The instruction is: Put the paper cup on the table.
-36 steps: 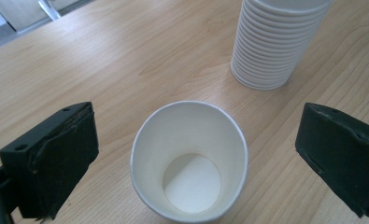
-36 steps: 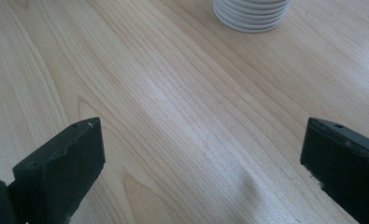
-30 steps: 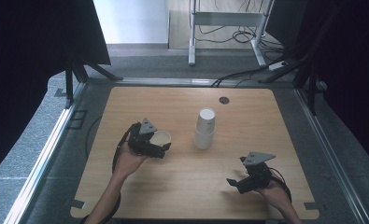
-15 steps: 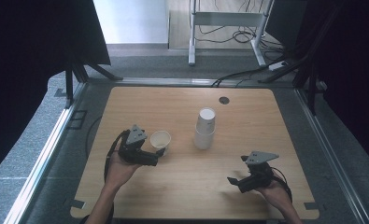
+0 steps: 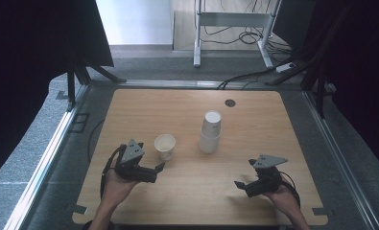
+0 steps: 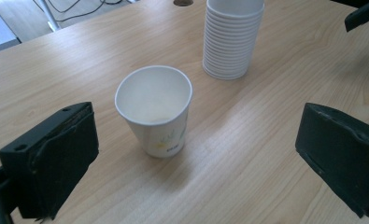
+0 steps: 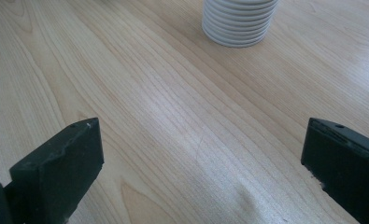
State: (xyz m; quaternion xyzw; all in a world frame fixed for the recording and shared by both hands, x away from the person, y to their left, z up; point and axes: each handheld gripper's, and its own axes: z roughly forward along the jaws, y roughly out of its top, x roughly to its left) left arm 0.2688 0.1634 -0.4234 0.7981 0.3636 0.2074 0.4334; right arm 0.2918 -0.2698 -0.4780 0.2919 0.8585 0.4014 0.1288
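My left gripper spread wide, empty, near upright paper cup. Right gripper spread too, empty. Cup stack stands apart.

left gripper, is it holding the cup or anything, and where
Nothing is held. The left gripper is open, its fingers apart from the cup, which stands free on the table. The right gripper is open too, with nothing in it.

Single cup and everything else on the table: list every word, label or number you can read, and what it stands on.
Cup: a small green and yellow print with a dark word under it, too blurred to read.
Cup stack: plain white, no text.
Table: none.
Left gripper and right gripper: none legible.
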